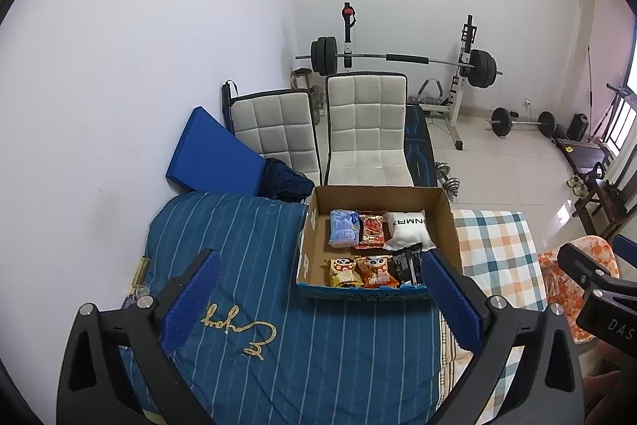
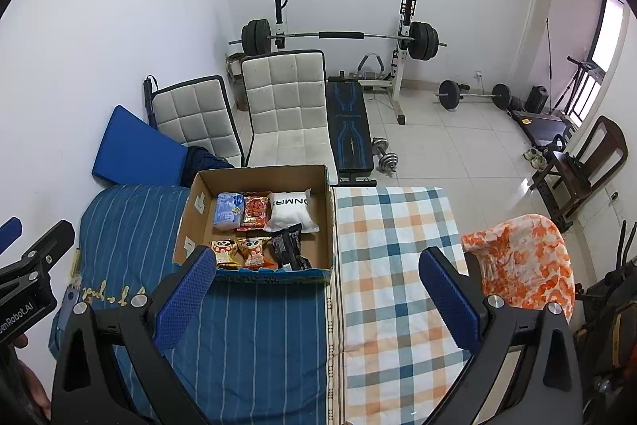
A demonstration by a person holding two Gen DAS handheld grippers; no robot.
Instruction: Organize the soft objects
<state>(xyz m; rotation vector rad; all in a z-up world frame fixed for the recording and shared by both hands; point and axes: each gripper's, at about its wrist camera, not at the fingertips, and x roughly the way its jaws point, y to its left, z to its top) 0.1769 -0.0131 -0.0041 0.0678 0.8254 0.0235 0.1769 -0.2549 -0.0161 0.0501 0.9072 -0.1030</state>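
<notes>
The left gripper [image 1: 318,289] hangs above the blue striped quilt [image 1: 239,265] with its jaws spread wide and nothing between them; the right gripper [image 2: 314,285] is equally wide and empty, poised over the seam where the quilt meets the checked blanket [image 2: 394,245]. Just ahead sits the cardboard box [image 2: 328,210], holding six soft packets in two rows, among them a white pillow pack [image 2: 290,210] and a black pouch [image 2: 286,245]. The likeliest trouble seems a finger catching the box's low front wall and shoving it across the yielding bedding, or crushing a puffy packet. An orange patterned cloth [image 2: 525,257] lies at the right edge. Beyond stand two white chairs, a barbell rack and pale tiled floor.
</notes>
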